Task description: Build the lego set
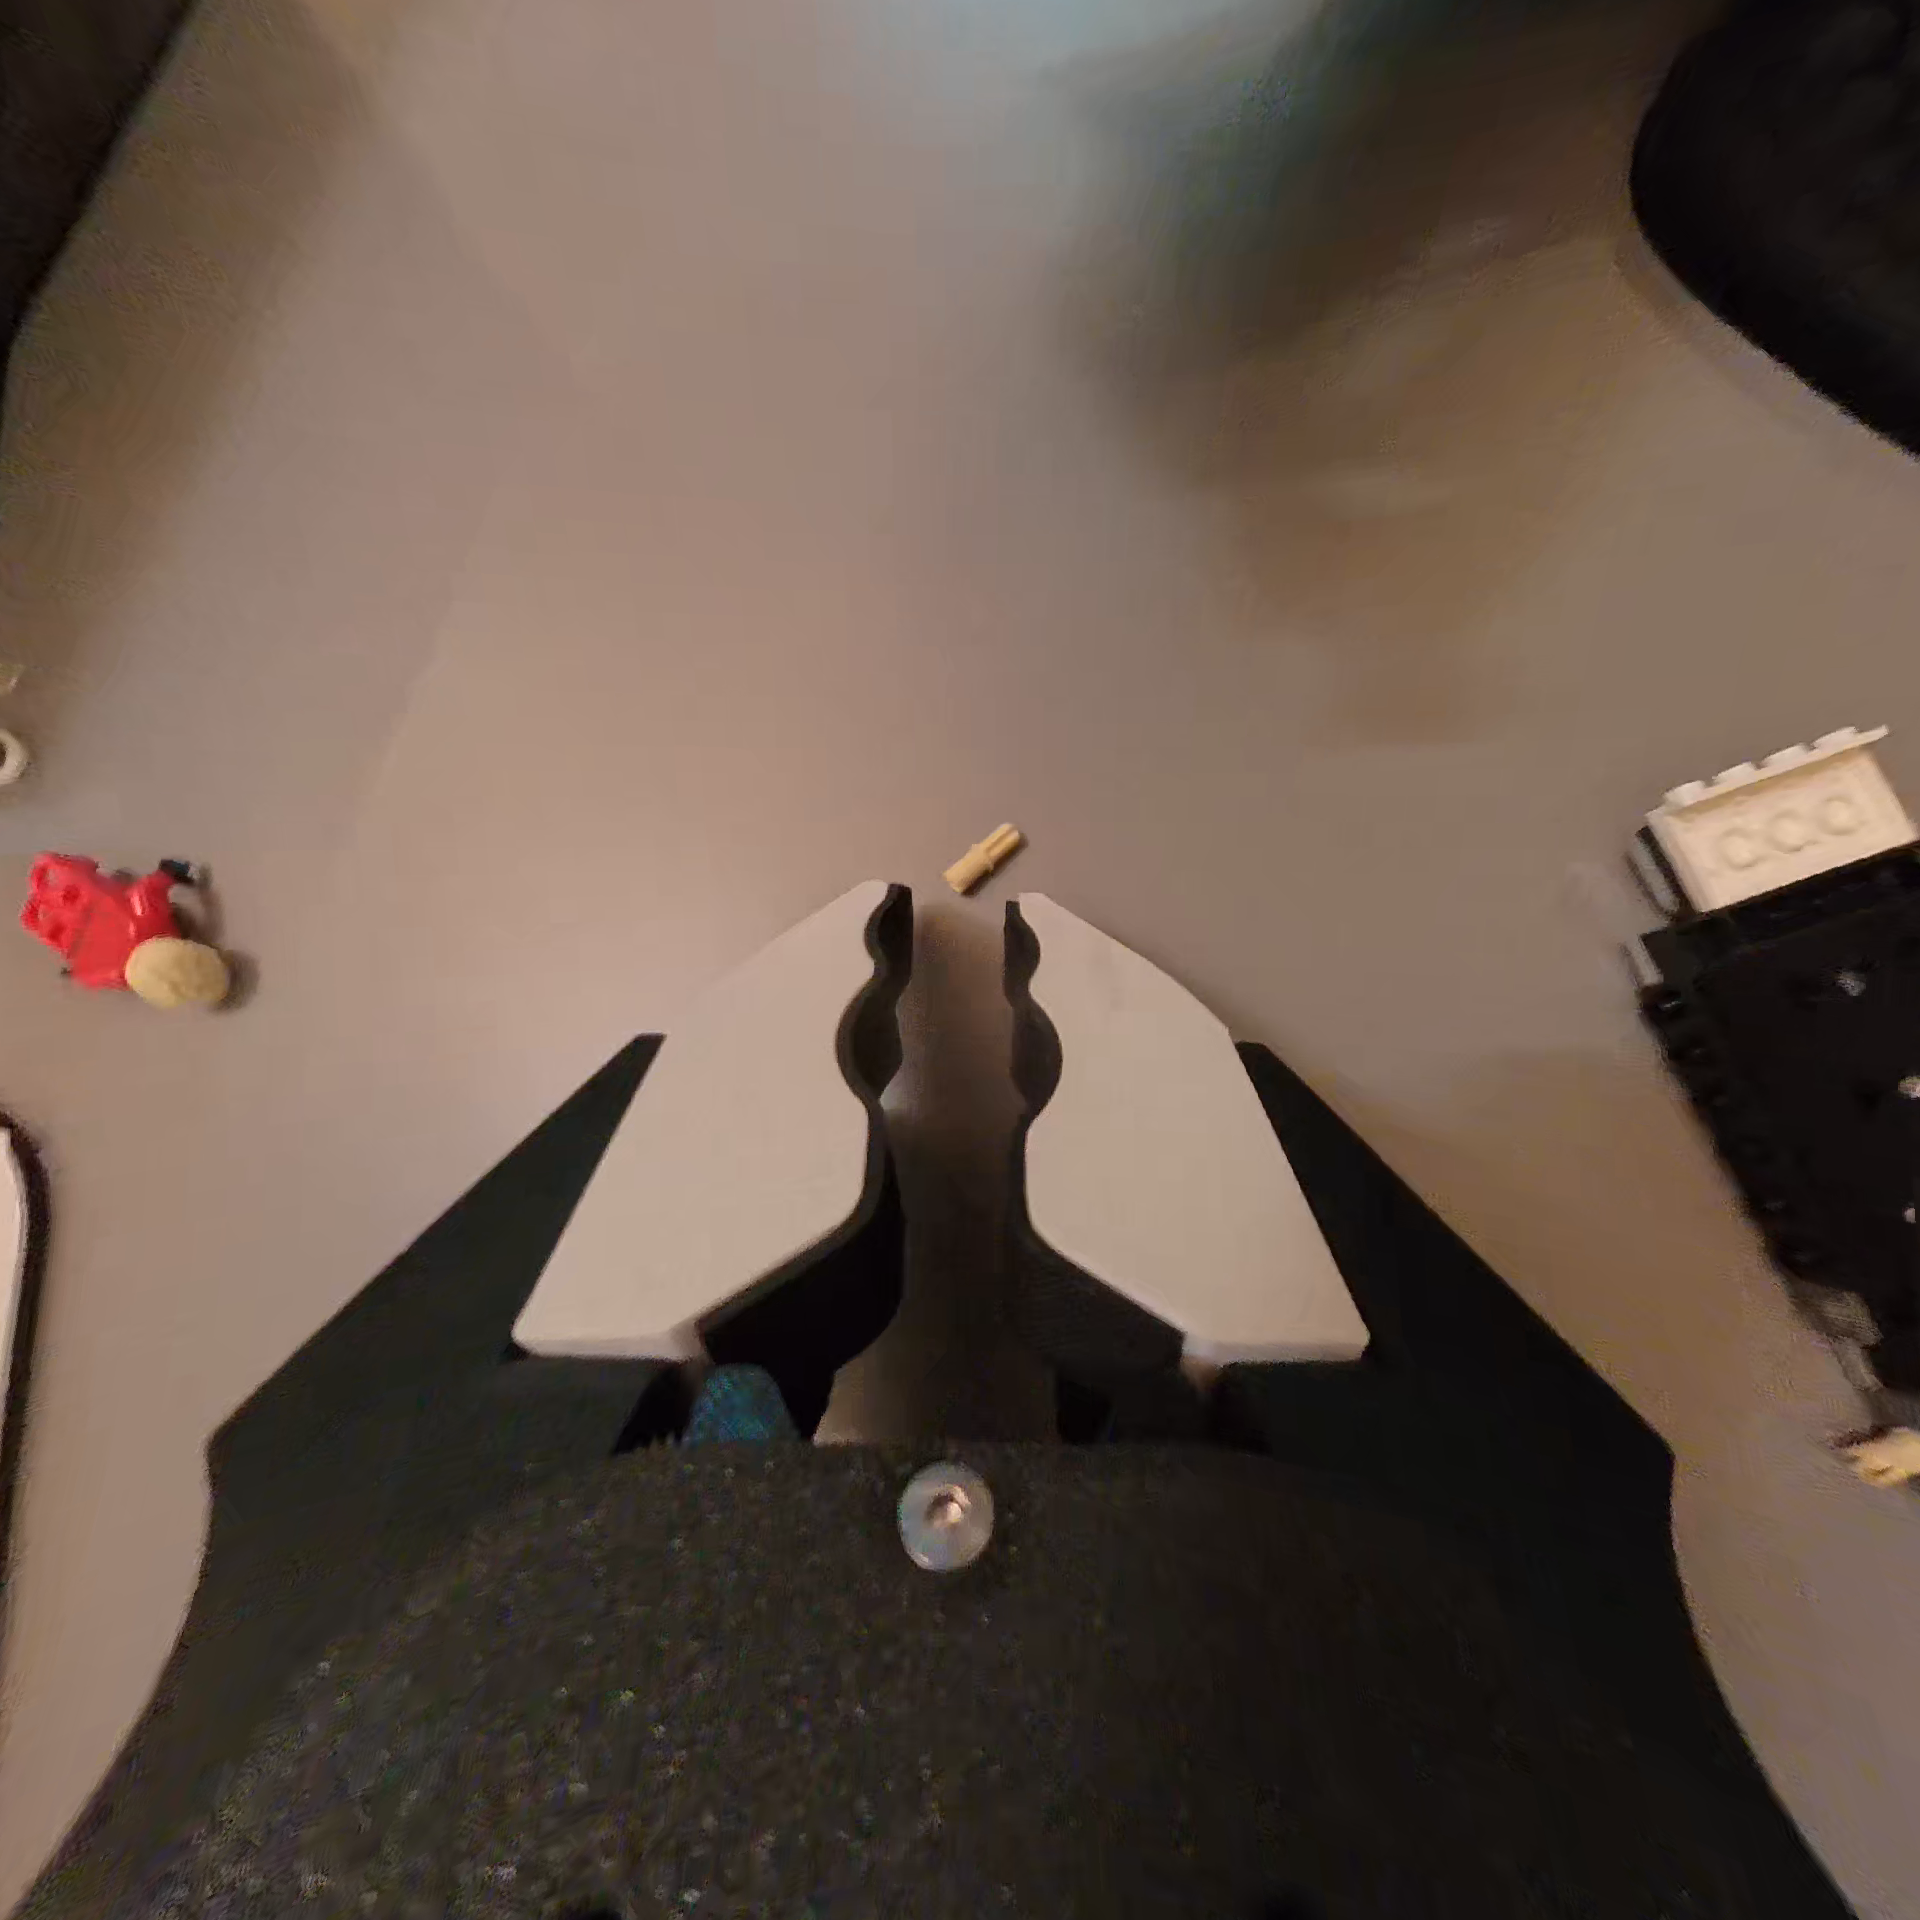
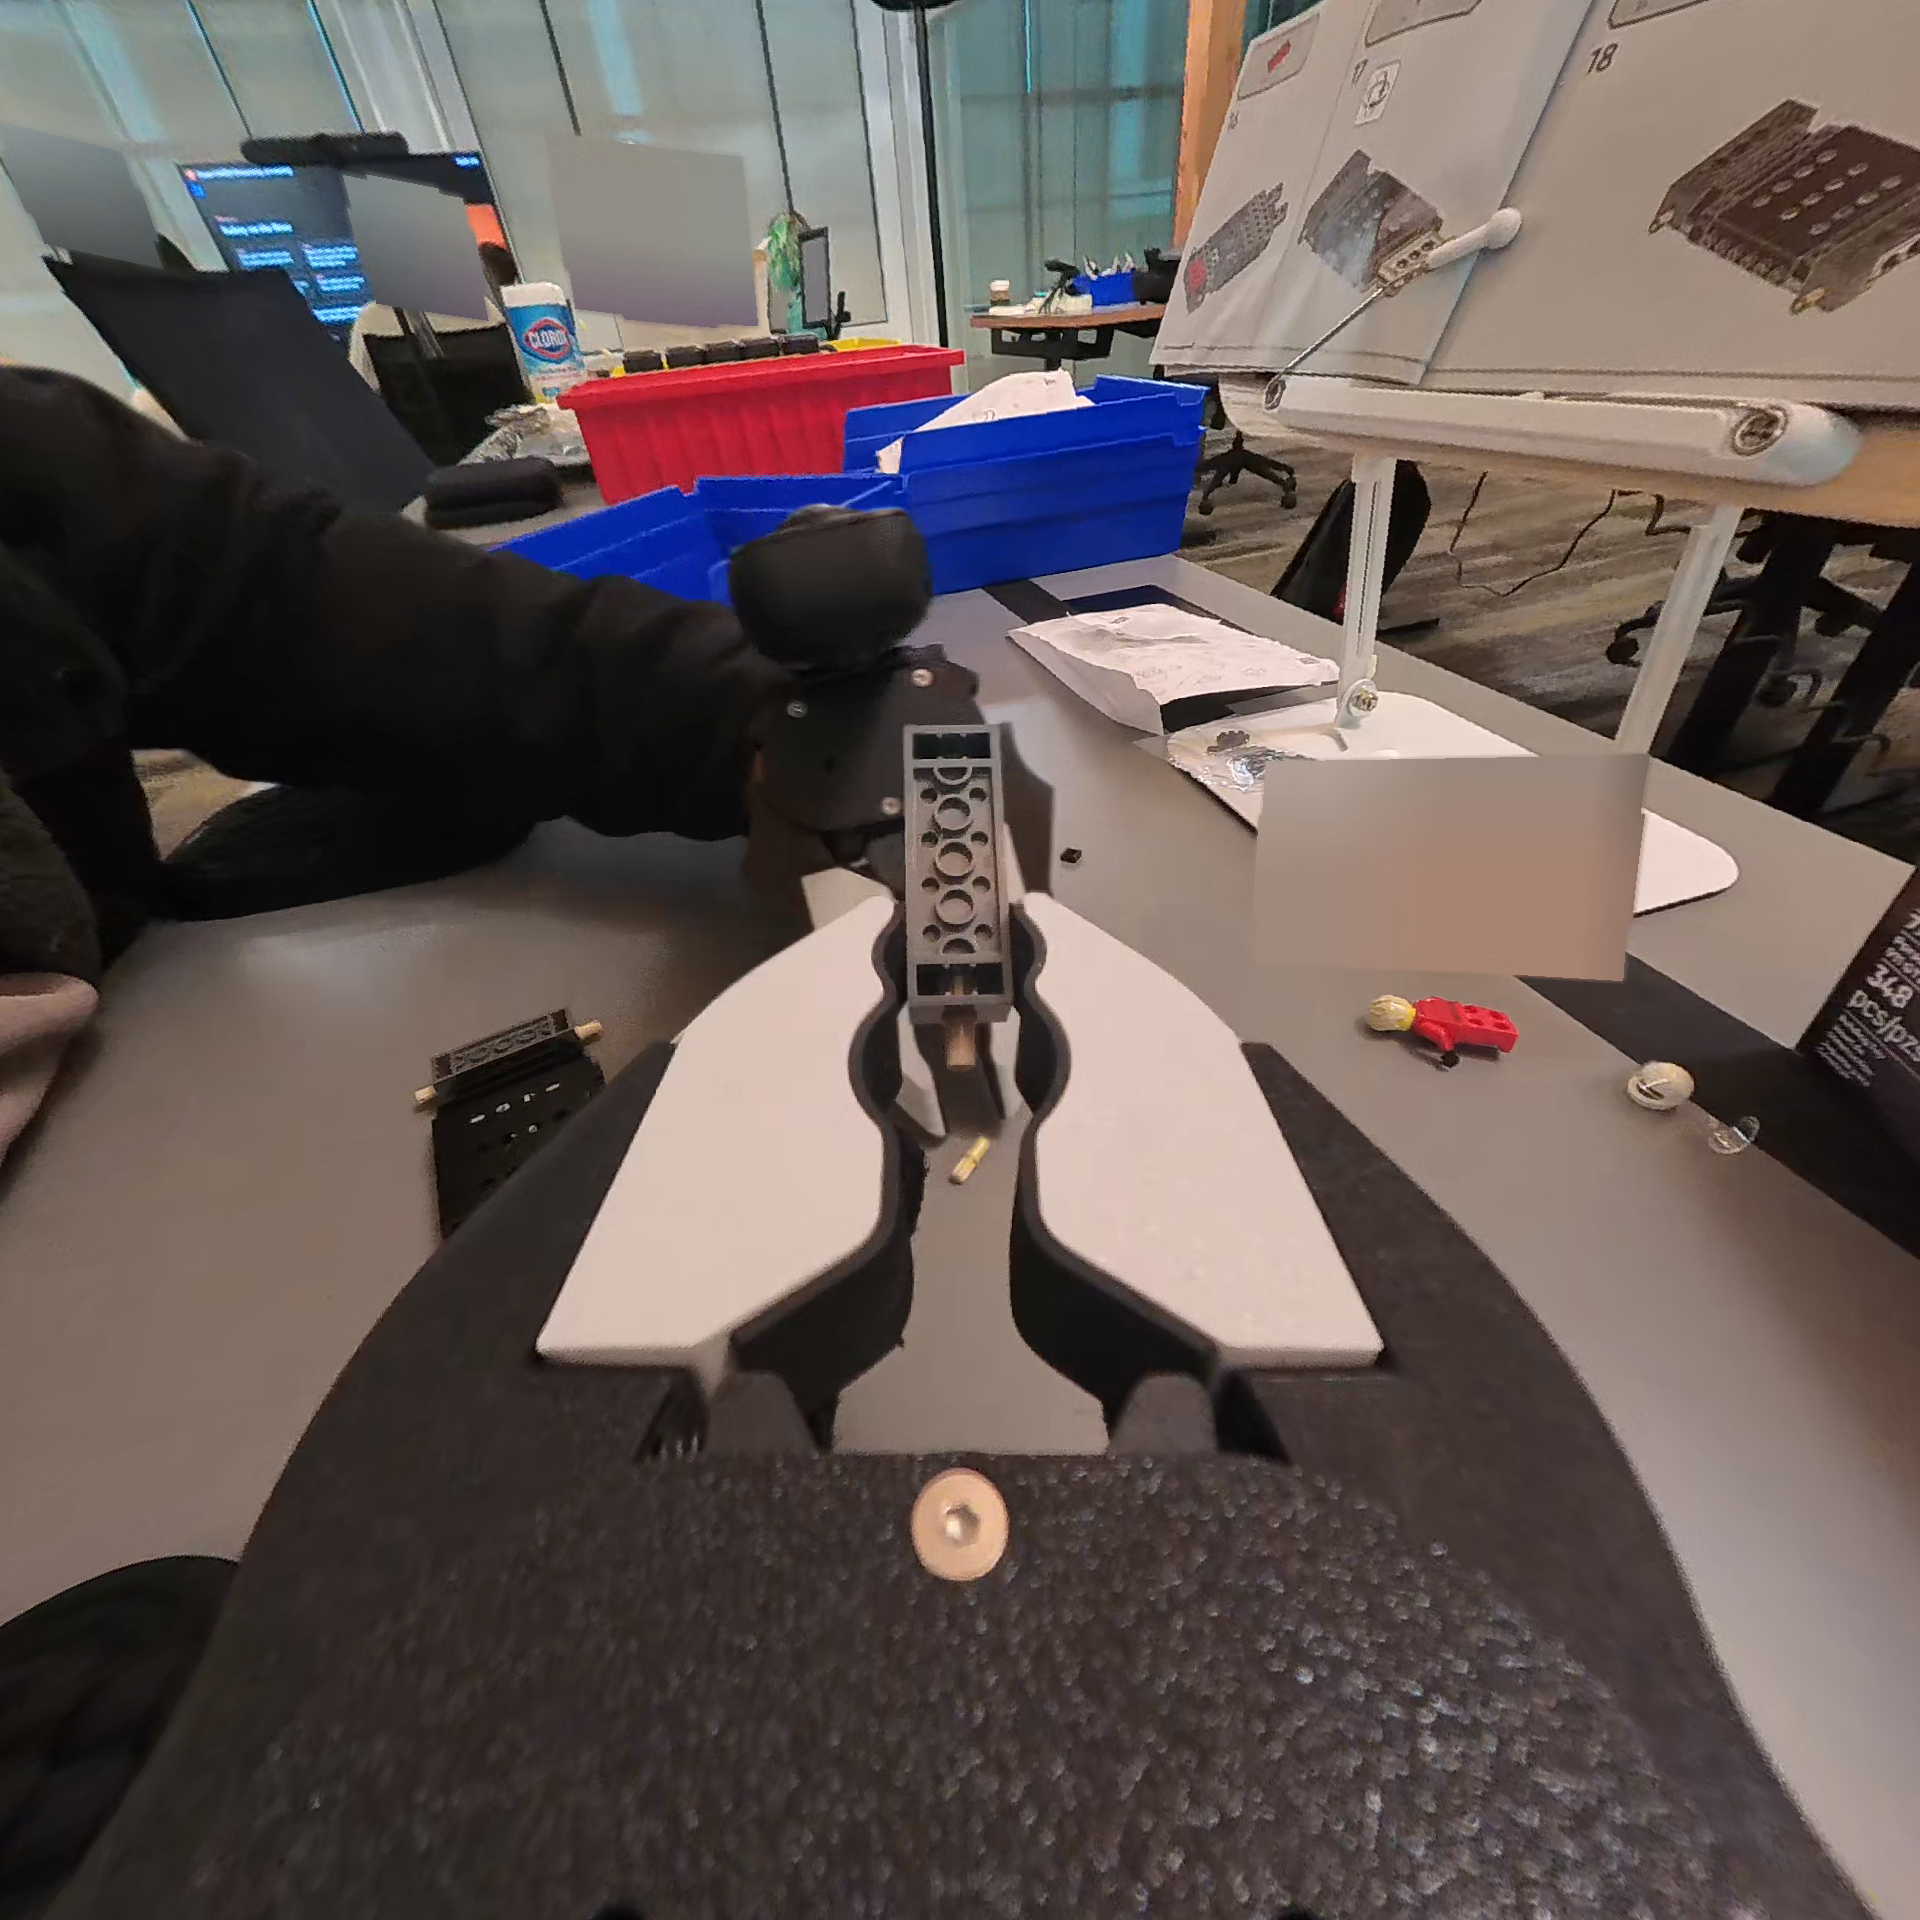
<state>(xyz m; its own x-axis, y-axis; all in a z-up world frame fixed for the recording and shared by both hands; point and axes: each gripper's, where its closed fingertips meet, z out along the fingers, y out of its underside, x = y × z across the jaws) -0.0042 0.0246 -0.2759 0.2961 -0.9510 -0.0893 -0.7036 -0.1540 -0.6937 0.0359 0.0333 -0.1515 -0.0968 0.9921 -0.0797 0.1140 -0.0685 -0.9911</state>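
Observation:
My right gripper (image 2: 956,920) is shut on a dark grey holed brick (image 2: 954,831), held upright above the table with a tan pin (image 2: 961,1044) in its lower end. A loose tan pin (image 1: 985,857) lies on the grey table just beyond my left gripper's tips (image 1: 961,899); that gripper is narrowly open and empty. The same pin shows in the right wrist view (image 2: 968,1158). A black plate assembly (image 1: 1787,1091) with a white brick (image 1: 1777,831) lies to the right; it also shows in the right wrist view (image 2: 509,1101).
A red minifigure torso with a tan head (image 1: 114,925) lies at the left, and shows again (image 2: 1455,1023). An instruction booklet (image 2: 1558,187) stands on a white stand. Blue bins (image 2: 1018,468), a red bin (image 2: 758,416), a paper bag (image 2: 1164,655) and a black-sleeved arm (image 2: 312,644) are farther back. The left gripper's tips are roughly 12 centimeters from the right gripper's.

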